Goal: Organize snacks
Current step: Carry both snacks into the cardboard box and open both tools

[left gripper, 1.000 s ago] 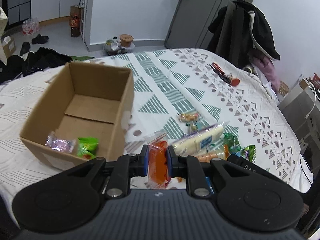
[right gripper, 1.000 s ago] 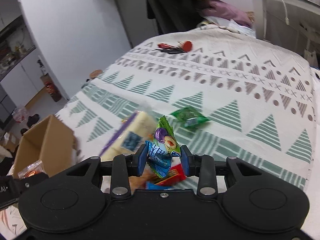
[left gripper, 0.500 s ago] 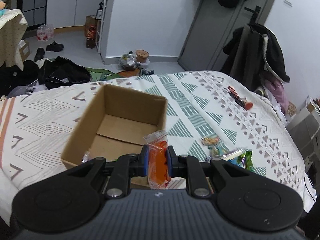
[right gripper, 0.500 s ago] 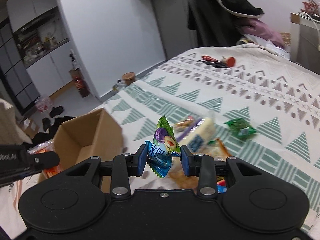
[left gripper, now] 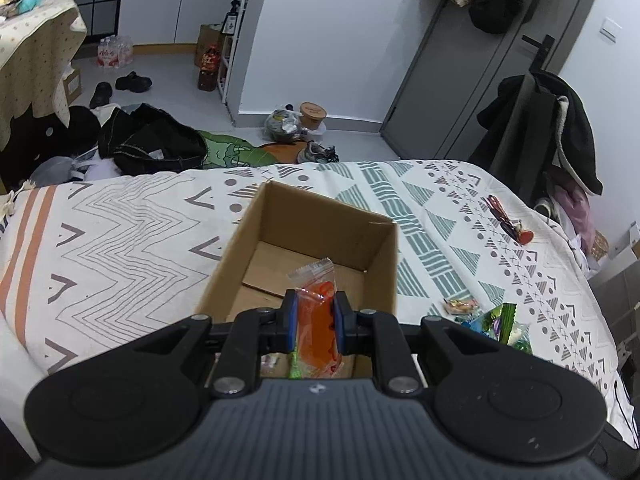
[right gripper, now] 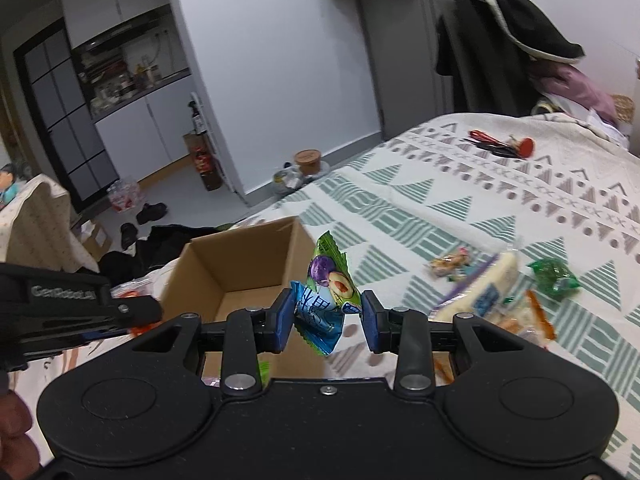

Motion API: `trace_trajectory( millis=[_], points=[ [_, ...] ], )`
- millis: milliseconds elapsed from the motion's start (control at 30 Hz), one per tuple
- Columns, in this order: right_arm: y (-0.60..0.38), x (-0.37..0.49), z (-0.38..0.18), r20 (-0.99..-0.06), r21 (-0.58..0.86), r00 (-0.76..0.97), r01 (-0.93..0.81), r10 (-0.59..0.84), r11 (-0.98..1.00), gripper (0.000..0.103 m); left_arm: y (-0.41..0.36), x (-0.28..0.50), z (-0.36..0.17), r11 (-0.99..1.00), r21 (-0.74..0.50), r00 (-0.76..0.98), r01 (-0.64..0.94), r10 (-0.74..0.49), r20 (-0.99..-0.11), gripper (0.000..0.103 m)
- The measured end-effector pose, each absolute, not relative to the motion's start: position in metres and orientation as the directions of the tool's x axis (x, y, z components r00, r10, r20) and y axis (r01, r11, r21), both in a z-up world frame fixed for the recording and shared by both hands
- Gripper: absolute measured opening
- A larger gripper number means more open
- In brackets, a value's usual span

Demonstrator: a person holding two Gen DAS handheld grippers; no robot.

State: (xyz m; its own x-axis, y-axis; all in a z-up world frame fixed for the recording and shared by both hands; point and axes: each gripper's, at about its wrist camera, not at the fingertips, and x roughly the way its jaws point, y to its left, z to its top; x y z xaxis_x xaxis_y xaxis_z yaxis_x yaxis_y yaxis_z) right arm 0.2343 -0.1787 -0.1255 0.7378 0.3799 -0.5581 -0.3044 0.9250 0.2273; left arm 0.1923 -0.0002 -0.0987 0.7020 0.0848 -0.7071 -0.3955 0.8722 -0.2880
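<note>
Patterned bedding is covering the bed (left gripper: 132, 240), which is carrying everything; coats are hanging by a grey door behind it and clothes are lying on the floor beyond its far edge. An open cardboard box (left gripper: 384, 248) is sitting on the bed toward its left side.

Directly over the near end of that box, the left gripper (left gripper: 316, 320) is clamping an orange snack packet (left gripper: 318, 326), which is hanging upright, long axis vertical, its clear crimped top pointing up. The box floor is lying just below and ahead of it — so a release looks like all the coming move is asking for. Under the gripper, a green wrapper and a pale one are showing at the near end of the box; the far part of the box floor is bare.

The right gripper (right gripper: 327, 316) is pinching a blue-and-green fruit candy packet (right gripper: 326, 296), also standing tall between the pads. From it the box (right gripper: 240, 264) is lying ahead and to the left, its near right corner close below the packet. The left gripper (right gripper: 132, 312) is the nearer to the opening — it is already poised over the box's left edge.

To the right of the box, near the right edge of the bed, loose snacks (right gripper: 492, 292) are waiting in a scattered heap: a long pale packet, a green one, small orange ones.
</note>
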Motion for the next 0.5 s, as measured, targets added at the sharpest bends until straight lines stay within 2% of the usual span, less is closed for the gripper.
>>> trace_trajectory(
  millis=[500],
  points=[
    [-0.134,0.233,-0.128,-0.554,0.259,0.676,-0.415,0.486,0.872,0.036,0.040,0.197,-0.106,0.847,-0.313,0.680,-0.429,0.075,-0.729,0.017]
  ],
)
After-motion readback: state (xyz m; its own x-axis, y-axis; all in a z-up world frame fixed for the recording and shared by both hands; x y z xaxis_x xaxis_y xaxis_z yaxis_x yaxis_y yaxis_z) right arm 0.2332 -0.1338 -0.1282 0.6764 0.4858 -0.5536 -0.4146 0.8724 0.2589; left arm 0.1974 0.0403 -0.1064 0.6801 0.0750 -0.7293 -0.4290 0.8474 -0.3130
